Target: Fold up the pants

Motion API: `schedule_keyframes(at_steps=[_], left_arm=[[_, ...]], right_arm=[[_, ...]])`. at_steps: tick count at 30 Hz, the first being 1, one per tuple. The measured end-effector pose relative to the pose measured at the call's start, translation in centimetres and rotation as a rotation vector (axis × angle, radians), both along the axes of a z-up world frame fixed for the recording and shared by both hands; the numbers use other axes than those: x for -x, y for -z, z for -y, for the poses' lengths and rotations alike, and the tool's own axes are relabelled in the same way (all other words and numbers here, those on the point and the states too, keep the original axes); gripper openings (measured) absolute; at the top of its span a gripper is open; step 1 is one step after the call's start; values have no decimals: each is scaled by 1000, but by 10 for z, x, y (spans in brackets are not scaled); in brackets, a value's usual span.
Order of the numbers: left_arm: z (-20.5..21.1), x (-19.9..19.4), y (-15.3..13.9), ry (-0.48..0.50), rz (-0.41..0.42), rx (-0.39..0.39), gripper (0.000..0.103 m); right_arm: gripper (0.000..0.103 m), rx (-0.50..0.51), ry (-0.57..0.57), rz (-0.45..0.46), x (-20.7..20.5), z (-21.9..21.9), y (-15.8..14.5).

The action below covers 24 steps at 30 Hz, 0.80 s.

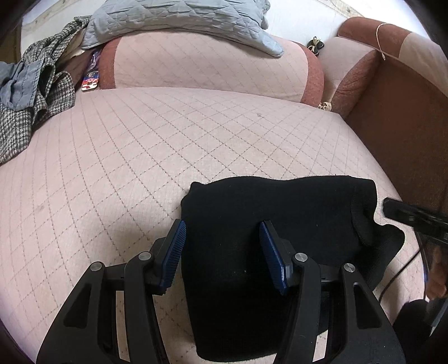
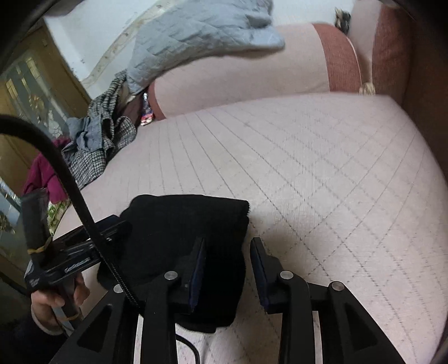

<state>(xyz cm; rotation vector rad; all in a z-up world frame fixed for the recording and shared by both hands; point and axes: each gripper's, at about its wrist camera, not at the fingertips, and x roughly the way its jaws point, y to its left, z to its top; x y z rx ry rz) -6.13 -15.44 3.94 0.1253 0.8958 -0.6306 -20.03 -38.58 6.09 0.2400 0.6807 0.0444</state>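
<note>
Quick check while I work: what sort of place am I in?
Likely a home living room: black pants lie on a quilted pink sofa seat, with a back cushion and a heap of clothes behind.

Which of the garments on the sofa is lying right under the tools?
The folded black pants, beneath both open tools; the checked grey coat and crumpled blue-grey shirt are heaped at the far-left edge.

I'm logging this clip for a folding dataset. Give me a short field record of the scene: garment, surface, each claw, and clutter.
garment: black pants, folded into a compact bundle, lying flat
surface: pink quilted sofa seat
left claw: open, above the bundle, holding nothing
right claw: open, over the bundle's right edge, holding nothing
clutter: checked garment and grey-blue cloth at the seat's far left; grey quilted blanket on the backrest
</note>
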Motion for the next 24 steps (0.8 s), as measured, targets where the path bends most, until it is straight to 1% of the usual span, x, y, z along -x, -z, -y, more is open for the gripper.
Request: schedule_keyframes(at_steps=[3,6,10,13,15,18,21,22,24], left_arm=[[-1,4,-3,-3,-3,1,55],[-4,7,-8,-10,-4,14,55],[-8,14,-18,-11,-3,38,55],[-8,20,-21,-5,5,40,55],[-8,23,-18,-1,-2,39,55],[-7,26,-9,3,-24,24,55],[-6,29,0,5,-32,4,55],[-7,29,-1,5,-33,9,55],[-10,26,-5,8,-53,33,55]], right_arm=[[31,47,-36,52,8,-17,-17],[31,34,-99,75,8,-33,-23],[31,53,-131,40,-1,-51,-15],[31,52,-134,-11,-5,-55,2],[31,52,-127,-39,-4,-53,13],[32,16,-106,-86,4,-48,31],[32,-12,-102,-90,11,-44,34],[32,-15,-103,-91,13,-43,32],[34,-19,-85,-59,22,-35,24]])
